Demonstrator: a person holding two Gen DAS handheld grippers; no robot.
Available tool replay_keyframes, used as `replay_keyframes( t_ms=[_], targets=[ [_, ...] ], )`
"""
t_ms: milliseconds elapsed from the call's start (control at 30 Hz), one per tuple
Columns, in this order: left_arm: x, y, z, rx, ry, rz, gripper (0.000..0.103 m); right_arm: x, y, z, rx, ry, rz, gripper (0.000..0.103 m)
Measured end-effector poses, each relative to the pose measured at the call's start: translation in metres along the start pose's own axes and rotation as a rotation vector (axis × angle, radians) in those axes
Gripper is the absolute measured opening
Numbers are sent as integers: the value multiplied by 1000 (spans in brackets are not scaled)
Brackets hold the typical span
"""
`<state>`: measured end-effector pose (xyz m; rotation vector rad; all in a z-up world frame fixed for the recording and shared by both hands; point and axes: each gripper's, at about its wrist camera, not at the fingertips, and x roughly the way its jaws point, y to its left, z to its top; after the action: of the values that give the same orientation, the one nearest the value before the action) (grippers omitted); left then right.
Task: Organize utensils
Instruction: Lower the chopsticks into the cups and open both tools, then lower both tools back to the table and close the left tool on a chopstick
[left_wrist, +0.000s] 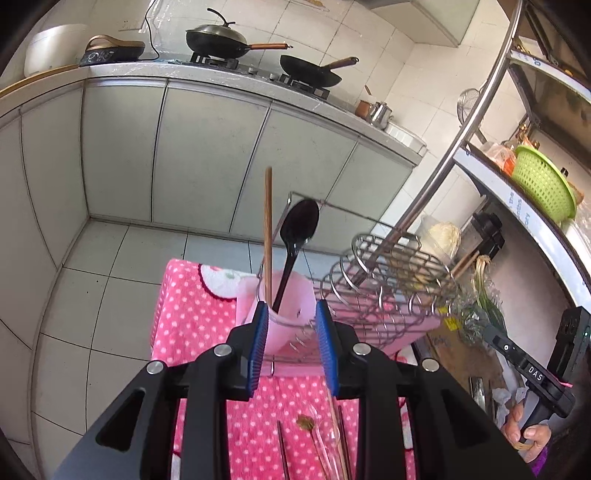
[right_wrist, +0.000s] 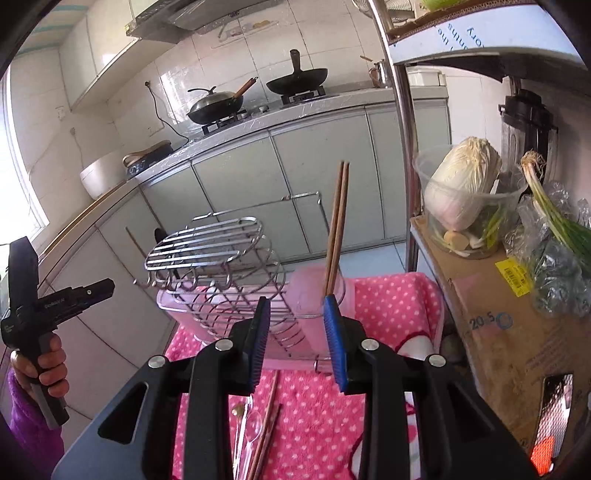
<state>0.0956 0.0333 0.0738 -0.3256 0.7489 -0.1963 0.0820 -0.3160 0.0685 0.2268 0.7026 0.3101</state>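
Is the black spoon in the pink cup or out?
In: the black spoon stands handle-down inside the pink cup, bowl up.

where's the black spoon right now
The black spoon stands bowl-up in the pink cup at the rack's left end in the left wrist view, just right of a wooden chopstick.

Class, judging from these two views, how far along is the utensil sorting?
Done: the black spoon and chopsticks stand in pink cups. In hand: nothing; left gripper and right gripper are open. Left: loose chopsticks and a clear spoon on the cloth.
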Motion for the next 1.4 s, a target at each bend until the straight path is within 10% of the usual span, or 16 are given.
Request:
replay_keyframes(
  t_ms=[833, 1400],
  targets=[
    [141, -6, -142, -1, 522, 90, 13, 84, -27, -102, 191, 316, 100, 30],
    [152, -9, -149, 15, 492, 126, 4, 125, -27, -115, 254, 426, 176, 20]
  ],
)
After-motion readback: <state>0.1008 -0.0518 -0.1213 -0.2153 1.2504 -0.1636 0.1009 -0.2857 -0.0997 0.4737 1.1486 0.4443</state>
